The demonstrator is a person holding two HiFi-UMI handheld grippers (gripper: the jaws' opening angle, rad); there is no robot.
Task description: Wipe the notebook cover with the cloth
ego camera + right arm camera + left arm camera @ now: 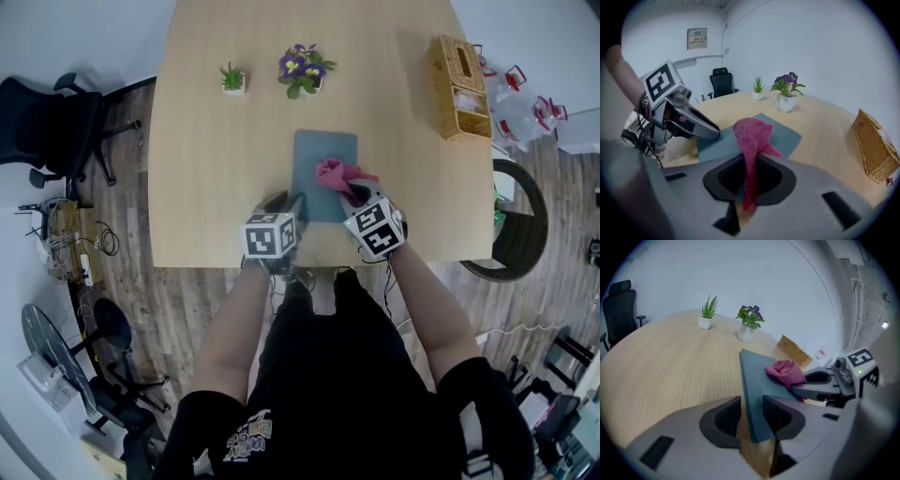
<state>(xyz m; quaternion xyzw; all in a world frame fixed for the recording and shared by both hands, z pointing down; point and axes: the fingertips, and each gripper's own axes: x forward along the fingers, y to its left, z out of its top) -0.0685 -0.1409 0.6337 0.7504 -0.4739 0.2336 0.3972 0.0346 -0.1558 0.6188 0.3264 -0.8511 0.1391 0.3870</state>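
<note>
A grey-blue notebook point(323, 150) lies flat near the front edge of the wooden table point(206, 187). A crumpled pink cloth point(336, 173) rests on its cover toward the right. My right gripper point(354, 192) is shut on the cloth point(751, 136), whose tail hangs down between the jaws point(749, 176). My left gripper point(292, 208) sits at the notebook's near left corner. In the left gripper view the notebook's point(757, 380) edge stands between the jaws point(751, 413), with a pad against each side. The right gripper point(801, 390) and the cloth point(785, 371) show just beyond. The left gripper's tip point(710, 136) rests on the notebook point(785, 136).
A small green plant point(232, 79) and a pot of purple flowers point(302, 70) stand at the back of the table. A wicker basket point(459, 86) is at the back right. Office chairs point(47, 122) stand left of the table, a round dark stand point(511, 225) to the right.
</note>
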